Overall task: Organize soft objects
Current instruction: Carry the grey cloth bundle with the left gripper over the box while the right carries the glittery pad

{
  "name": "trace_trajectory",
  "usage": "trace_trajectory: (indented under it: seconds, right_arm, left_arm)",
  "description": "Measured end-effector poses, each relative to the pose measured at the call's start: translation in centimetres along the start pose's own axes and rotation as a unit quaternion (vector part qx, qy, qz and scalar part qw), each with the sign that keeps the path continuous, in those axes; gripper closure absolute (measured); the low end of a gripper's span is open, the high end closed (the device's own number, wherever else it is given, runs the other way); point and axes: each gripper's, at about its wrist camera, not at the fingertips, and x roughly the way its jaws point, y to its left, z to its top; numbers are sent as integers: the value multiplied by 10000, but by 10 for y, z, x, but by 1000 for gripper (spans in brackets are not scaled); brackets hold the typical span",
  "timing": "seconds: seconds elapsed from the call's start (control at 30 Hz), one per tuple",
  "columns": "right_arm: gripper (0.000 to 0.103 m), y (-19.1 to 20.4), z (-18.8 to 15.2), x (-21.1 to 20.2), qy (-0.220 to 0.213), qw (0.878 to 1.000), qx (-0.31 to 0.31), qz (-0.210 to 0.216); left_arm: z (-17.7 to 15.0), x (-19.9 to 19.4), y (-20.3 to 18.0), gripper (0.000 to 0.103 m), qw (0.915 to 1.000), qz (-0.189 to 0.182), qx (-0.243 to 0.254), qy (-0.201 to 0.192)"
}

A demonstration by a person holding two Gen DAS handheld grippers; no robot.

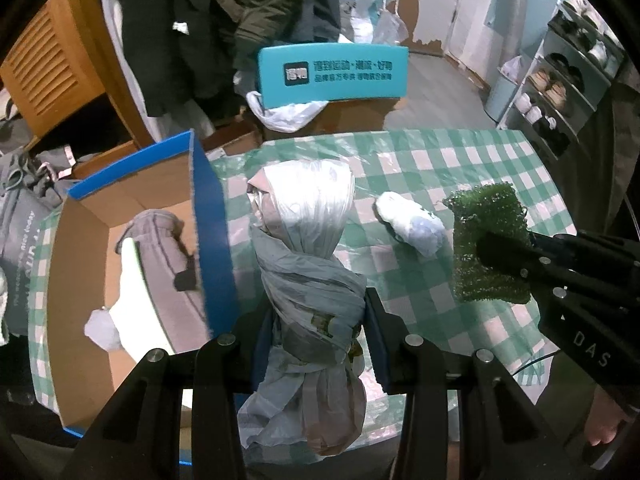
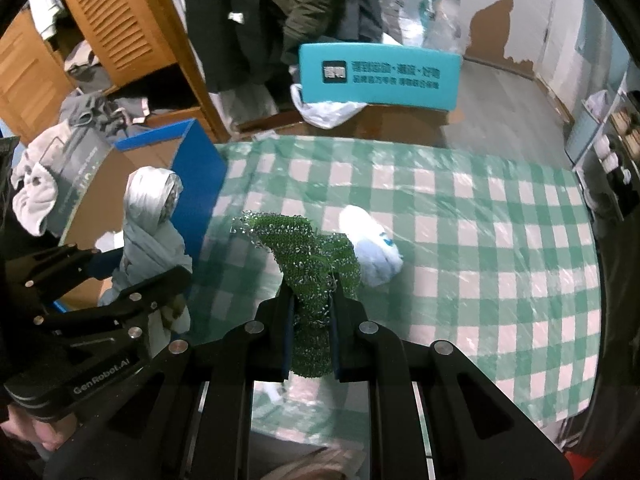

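A crowded room is behind the table [image 2: 500, 240], which carries a green and white checked cloth under clear plastic. Dark coats [image 1: 224, 28] hang at the back, next to a wooden louvred door [image 2: 116, 20], and a teal box [image 1: 332, 72] with printed text stands beyond the far edge of the table. An open cardboard box [image 1: 80, 264] with blue flaps stands at the left edge; a grey garment [image 1: 160, 248] lies inside it. My left gripper [image 1: 316, 344] is clamped on a twisted bundle of plastic bags [image 1: 308, 240], which it holds above the left part of the table, beside the blue flap. My right gripper [image 2: 310, 340] is nearly closed and pinches a green mesh scrubber [image 2: 308, 256], held over the cloth. A white and blue bag roll [image 2: 372, 248] lies on the cloth near the middle of the table, just behind the scrubber.
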Motion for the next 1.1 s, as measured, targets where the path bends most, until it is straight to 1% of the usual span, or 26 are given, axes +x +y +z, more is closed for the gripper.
trace_trajectory:
  seconds: [0.5,1.1]
  right_arm:
    - [90,53,20,7,-35,9990,-417,170]
    - [90,125,37,25,73,9950,-919,391]
  left_arm:
    - [-10,-24,47,61,9990,211,-311,-254]
    - [-26,-30,112,61,9950,358,-903,-251]
